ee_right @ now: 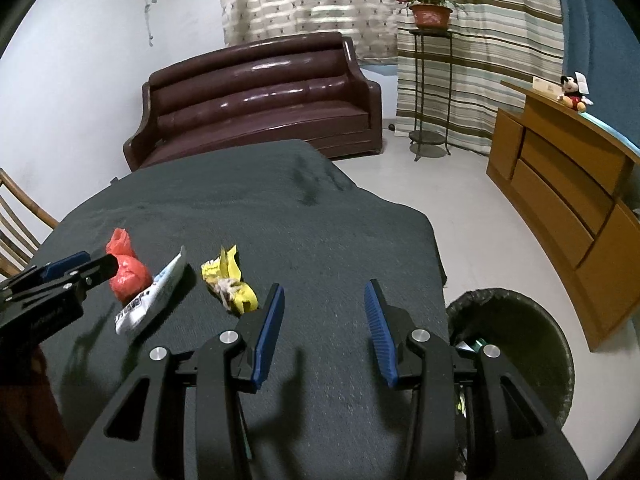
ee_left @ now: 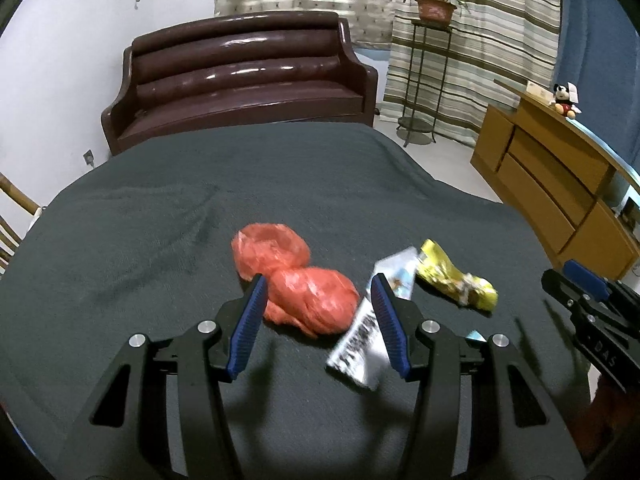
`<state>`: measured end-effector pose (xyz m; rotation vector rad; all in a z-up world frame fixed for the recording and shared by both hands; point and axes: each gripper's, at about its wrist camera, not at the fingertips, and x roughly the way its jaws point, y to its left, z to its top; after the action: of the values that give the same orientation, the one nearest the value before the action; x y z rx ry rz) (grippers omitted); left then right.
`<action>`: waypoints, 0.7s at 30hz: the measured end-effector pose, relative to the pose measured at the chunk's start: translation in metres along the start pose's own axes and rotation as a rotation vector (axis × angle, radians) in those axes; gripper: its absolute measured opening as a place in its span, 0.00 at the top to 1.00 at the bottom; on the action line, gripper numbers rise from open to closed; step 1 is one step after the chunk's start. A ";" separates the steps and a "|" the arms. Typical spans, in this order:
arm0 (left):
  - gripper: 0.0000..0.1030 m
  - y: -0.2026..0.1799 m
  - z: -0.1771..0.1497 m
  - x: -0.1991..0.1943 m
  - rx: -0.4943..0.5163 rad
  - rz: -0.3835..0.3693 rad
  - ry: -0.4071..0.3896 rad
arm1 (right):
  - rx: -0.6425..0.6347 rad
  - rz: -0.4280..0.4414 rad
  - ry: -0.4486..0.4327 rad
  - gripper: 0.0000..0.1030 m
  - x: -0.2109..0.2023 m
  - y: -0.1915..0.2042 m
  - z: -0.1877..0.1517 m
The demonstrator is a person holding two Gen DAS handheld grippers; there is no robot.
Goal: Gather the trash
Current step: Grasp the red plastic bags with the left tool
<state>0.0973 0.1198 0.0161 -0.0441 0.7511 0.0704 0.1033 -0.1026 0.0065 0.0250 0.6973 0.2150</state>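
On the dark grey table cover (ee_left: 160,220) lie a crumpled red plastic bag (ee_left: 296,280), a white and blue wrapper (ee_left: 368,332) and a crumpled yellow wrapper (ee_left: 456,276). My left gripper (ee_left: 318,284) hovers open just above the red bag and the white wrapper, nothing between its blue pads. In the right wrist view the red bag (ee_right: 126,270), the white wrapper (ee_right: 150,300) and the yellow wrapper (ee_right: 230,284) lie to the left. My right gripper (ee_right: 324,290) stands open over bare cloth, empty. A bin with a black liner (ee_right: 516,344) stands on the floor right of the table.
A brown leather sofa (ee_left: 244,76) stands behind the table. A plant stand (ee_left: 424,80) with a potted plant and a wooden dresser (ee_left: 560,184) line the right side. A wooden chair (ee_right: 16,224) is at the left. Light floor (ee_right: 440,184) lies between table and dresser.
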 end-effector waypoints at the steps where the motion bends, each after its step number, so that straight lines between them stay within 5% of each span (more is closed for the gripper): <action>1: 0.49 0.001 0.003 0.004 -0.002 0.002 0.001 | -0.001 0.002 0.001 0.59 0.001 0.000 0.001; 16: 0.39 0.014 0.016 0.051 -0.011 -0.006 0.093 | -0.016 0.028 0.032 0.57 0.027 0.014 0.013; 21: 0.51 0.019 0.011 0.053 -0.013 -0.033 0.096 | -0.025 0.032 0.035 0.57 0.029 0.016 0.016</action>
<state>0.1416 0.1422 -0.0126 -0.0728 0.8458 0.0425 0.1321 -0.0805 0.0025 0.0081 0.7294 0.2551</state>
